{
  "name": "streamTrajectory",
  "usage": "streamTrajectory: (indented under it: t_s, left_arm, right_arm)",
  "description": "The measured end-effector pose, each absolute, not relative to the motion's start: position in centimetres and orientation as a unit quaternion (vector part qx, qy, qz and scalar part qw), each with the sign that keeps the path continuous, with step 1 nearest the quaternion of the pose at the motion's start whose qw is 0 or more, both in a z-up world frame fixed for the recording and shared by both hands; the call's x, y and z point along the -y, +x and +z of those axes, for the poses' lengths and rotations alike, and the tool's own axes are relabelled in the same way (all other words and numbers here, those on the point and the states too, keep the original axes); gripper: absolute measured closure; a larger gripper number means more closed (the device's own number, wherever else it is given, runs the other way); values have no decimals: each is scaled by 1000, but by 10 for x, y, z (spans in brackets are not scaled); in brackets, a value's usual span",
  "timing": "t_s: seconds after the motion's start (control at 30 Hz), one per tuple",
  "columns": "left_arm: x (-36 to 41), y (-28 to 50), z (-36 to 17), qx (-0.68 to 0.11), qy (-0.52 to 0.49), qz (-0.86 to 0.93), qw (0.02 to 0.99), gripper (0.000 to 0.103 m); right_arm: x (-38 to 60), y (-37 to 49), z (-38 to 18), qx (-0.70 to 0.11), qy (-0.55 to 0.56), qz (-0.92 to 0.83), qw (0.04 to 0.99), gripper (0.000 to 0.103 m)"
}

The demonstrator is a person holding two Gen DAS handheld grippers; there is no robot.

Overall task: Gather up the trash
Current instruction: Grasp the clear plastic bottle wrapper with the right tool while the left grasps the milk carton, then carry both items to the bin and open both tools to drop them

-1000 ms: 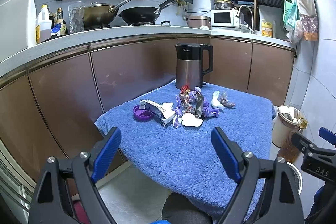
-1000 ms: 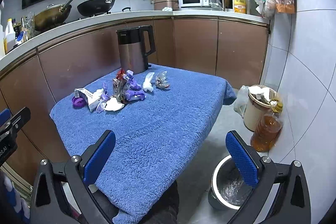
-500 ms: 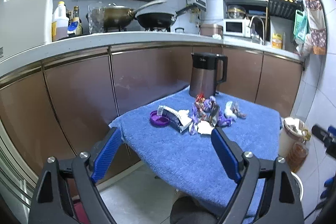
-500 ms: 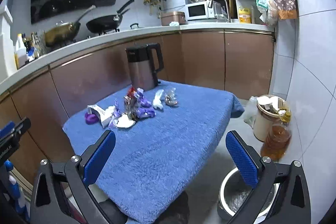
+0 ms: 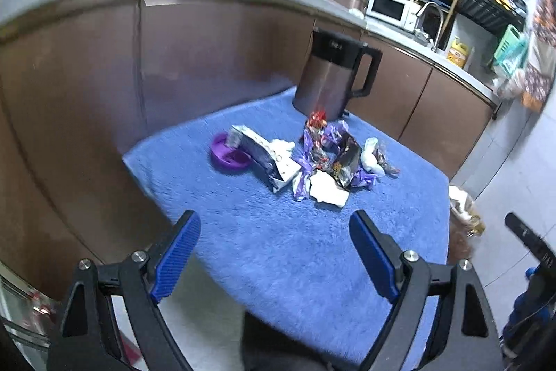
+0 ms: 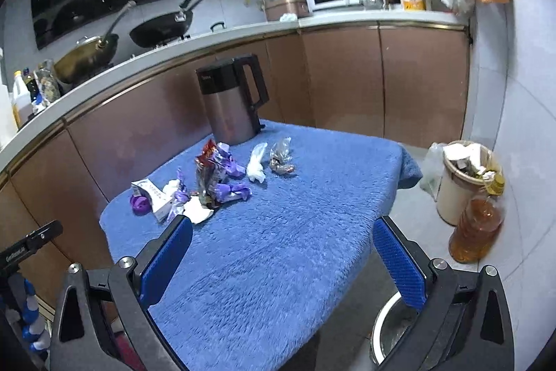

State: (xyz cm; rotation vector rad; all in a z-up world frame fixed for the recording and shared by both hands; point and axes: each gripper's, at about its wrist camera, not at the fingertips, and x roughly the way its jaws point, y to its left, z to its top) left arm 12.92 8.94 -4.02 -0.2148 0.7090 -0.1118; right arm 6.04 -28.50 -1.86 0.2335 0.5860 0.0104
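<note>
The left gripper (image 5: 274, 252) hangs over the near edge of the table (image 5: 285, 252), its blue pads spread wide with nothing between them. Ahead of it, toward the far side of the blue cloth, lies the trash: a heap of purple and foil wrappers (image 5: 326, 159) with a white crumpled tissue (image 5: 328, 192) at its near edge, a torn box (image 5: 267, 162) just to the left touching the heap, and a purple lid (image 5: 229, 157) beside the box on its far left. A kettle (image 5: 330, 75) stands upright behind the heap. The right gripper (image 6: 283, 258) is likewise released and empty, held over the near part of the table. From it the wrappers (image 6: 215, 179) sit ahead and to the left, a white wad (image 6: 257, 162) and a clear bag of scraps (image 6: 281, 159) lie ahead, apart from the heap. Below its right finger a steel bin (image 6: 389, 325) stands on the floor, and farther right a full waste basket (image 6: 462, 179) beside a bottle of amber liquid (image 6: 476, 228)
</note>
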Motion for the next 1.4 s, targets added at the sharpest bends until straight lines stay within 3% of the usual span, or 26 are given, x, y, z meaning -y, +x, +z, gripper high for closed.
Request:
streamTrajectory:
  t_s: [0.4,0.57,0.83,0.9,0.97,1.0,1.03,1.4]
  left_arm:
    - [-101,292,-119,-432,-252,-41,865,17]
    - [-100,321,-139,-444,-271,-37,853,21]
    - [-104,346,-162,-463,-296,-44,834,48]
    - [-105,349,-166,-466,-309,-53,827,56]
    - [-105,347,-165,-459,-313,-53,830,59]
    - [-105,344,-163,-456,-314,-56,831,62]
    - [-105,342,-161,-452,-315,-60,832,64]
    - [-106,286,-105,-403,-299,-90,860,65]
  right_arm:
    - [287,214,-81,-362,138,69,919,20]
    - [292,294,-112,-390,177,82,900,29]
    - [280,387,-152,-436,172,87,879,45]
    - [274,398,-160,-450,161,90,874,53]
    - [270,403,-164,-456,149,91,873,61]
    - [270,404,-163,-456,141,90,874,76]
    - [272,405,-163,-458,146,95,872,83]
    - [294,323,-110,-400,175,114,892,83]
